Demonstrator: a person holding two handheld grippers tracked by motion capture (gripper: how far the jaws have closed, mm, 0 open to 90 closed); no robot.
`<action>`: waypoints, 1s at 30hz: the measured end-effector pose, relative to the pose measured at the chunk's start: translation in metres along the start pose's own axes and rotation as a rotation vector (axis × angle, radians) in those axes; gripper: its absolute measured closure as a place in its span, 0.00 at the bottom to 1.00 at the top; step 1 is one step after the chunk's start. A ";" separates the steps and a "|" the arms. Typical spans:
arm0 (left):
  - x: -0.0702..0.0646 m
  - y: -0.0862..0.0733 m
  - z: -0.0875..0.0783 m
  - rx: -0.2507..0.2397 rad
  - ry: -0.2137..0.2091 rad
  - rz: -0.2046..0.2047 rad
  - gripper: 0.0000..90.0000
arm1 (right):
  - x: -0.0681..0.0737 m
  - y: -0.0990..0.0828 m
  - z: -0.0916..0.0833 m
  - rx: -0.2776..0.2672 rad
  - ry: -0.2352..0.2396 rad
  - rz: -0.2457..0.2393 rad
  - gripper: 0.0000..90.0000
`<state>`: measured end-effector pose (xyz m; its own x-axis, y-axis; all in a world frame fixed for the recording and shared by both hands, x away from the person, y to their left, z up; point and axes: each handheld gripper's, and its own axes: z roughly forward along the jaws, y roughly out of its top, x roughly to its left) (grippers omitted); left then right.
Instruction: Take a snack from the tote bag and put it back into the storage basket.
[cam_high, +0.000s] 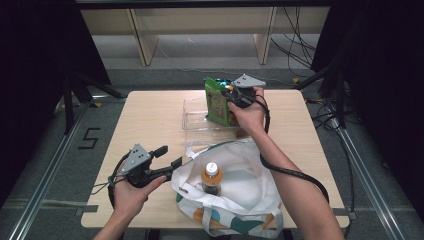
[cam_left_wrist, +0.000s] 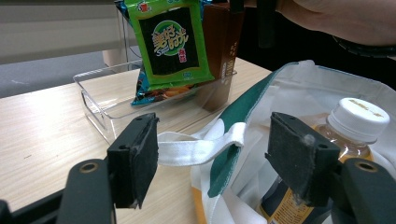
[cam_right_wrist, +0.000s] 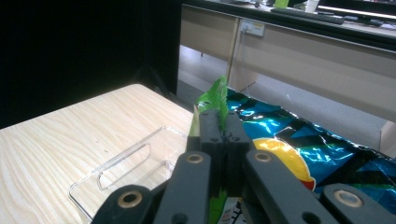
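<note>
High view – right gripper (cam_high: 231, 96): jaws closed on the top edge of the green packet (cam_high: 218, 103), which is held upright over the clear tray (cam_high: 194, 121) at the table's (cam_high: 150, 120) far middle.
High view – left gripper (cam_high: 169, 156): jaws wide apart, holding nothing, just left of the tote (cam_high: 245, 195).
High view – bottle (cam_high: 211, 178): upright inside the tote.
Left gripper view – strap (cam_left_wrist: 201, 147): lies across the gap between the spread jaws; green packet beyond, in the tray, with a blue bag (cam_left_wrist: 154, 93) behind it.
Right gripper view – jaws: pinched together on the packet's green edge; blue bag to the right, tray below left.
</note>
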<state>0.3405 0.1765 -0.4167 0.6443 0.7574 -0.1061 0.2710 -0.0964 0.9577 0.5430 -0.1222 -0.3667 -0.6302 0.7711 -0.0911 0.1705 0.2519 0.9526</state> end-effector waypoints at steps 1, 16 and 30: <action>0.000 0.000 0.000 0.000 0.000 0.000 0.37 | 0.000 0.000 0.000 0.013 0.000 0.001 1.00; 0.000 -0.001 0.001 -0.001 -0.004 -0.001 0.37 | 0.002 0.000 0.002 0.069 0.000 -0.067 1.00; 0.000 -0.001 0.000 -0.003 -0.003 -0.003 0.37 | 0.004 0.001 0.001 0.105 -0.006 -0.074 1.00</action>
<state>0.3406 0.1766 -0.4175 0.6457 0.7557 -0.1098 0.2710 -0.0923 0.9581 0.5413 -0.1185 -0.3662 -0.6396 0.7515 -0.1617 0.2027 0.3678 0.9075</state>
